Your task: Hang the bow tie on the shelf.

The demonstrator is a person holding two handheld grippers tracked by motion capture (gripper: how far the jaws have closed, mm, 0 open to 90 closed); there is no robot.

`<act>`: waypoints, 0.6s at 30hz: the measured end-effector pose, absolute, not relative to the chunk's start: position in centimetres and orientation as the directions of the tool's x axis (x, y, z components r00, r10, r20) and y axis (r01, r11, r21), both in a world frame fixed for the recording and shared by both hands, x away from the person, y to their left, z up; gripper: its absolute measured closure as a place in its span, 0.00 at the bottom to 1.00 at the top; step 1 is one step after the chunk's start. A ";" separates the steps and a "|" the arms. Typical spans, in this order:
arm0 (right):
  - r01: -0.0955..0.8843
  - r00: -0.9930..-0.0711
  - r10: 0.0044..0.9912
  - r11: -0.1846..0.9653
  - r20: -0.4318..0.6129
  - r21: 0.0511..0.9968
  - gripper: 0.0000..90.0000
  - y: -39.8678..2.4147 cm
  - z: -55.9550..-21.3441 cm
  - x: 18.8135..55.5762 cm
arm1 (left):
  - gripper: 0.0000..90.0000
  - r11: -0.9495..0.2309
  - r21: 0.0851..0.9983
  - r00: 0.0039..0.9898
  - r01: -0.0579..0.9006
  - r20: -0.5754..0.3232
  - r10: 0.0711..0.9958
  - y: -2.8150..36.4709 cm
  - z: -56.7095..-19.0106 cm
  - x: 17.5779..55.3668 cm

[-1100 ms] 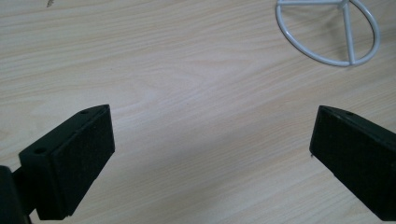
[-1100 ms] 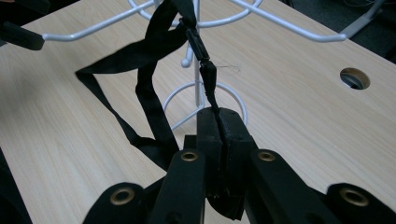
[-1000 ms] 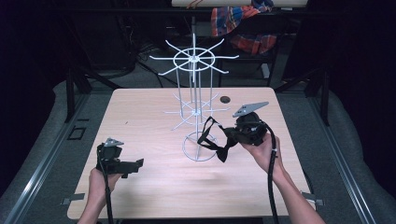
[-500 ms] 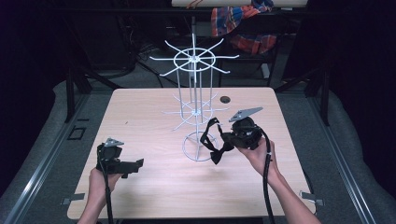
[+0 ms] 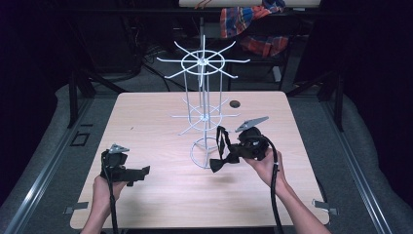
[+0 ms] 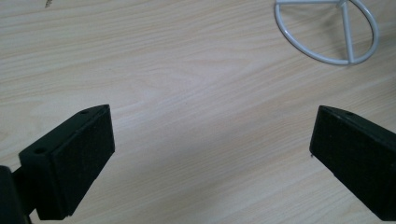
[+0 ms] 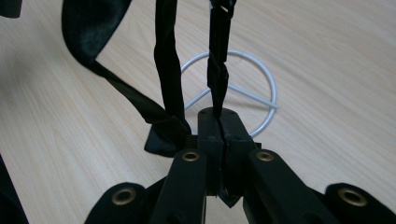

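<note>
— What's on the wooden table [image 5: 160,122]?
— A white wire display rack [image 5: 203,105], upright. Your right gripper [image 5: 233,157], wrist angled left, pinches a black bow tie [image 5: 221,163]'s strap beside its ring base.
— Left gripper [image 5: 142,171]?
— Low near you, pointing right, jaws wide.

table [image 5: 160,195]: pale wood-grain top, smooth, matt. display rack [image 5: 203,105]: thin white-coated wire, smooth, faint sheen. bow tie [image 5: 220,163]: black cloth, slightly satiny; its strap [image 7: 169,70] woven, creased. right gripper [image 7: 219,122]: matt black plastic, brass-coloured rivets. left gripper [image 6: 210,158]: matt black pads, finely textured.
</note>
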State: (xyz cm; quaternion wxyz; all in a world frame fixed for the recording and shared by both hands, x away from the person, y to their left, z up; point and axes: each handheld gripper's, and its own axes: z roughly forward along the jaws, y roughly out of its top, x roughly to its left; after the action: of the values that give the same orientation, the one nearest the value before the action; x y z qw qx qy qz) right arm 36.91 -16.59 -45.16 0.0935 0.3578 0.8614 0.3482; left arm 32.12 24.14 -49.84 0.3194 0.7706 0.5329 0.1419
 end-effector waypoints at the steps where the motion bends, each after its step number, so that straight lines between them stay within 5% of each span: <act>1: 0.555 -0.724 0.684 0.498 0.092 0.666 0.99 -16.5 -45.3 36.9 | 0.00 -0.229 0.643 0.393 0.731 -0.122 0.911 24.1 -49.8 32.1; 18: 0.570 -0.721 0.683 0.487 0.118 0.662 0.93 -17.1 -45.4 37.1 | 0.00 -0.229 0.644 0.393 0.730 -0.121 0.911 24.1 -49.9 32.1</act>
State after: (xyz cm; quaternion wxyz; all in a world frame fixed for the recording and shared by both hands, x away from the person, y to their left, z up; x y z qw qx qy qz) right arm 37.11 -17.07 -45.41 0.0808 0.3648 0.8585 0.3512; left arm 32.13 24.10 -49.87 0.3194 0.7711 0.5323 0.1418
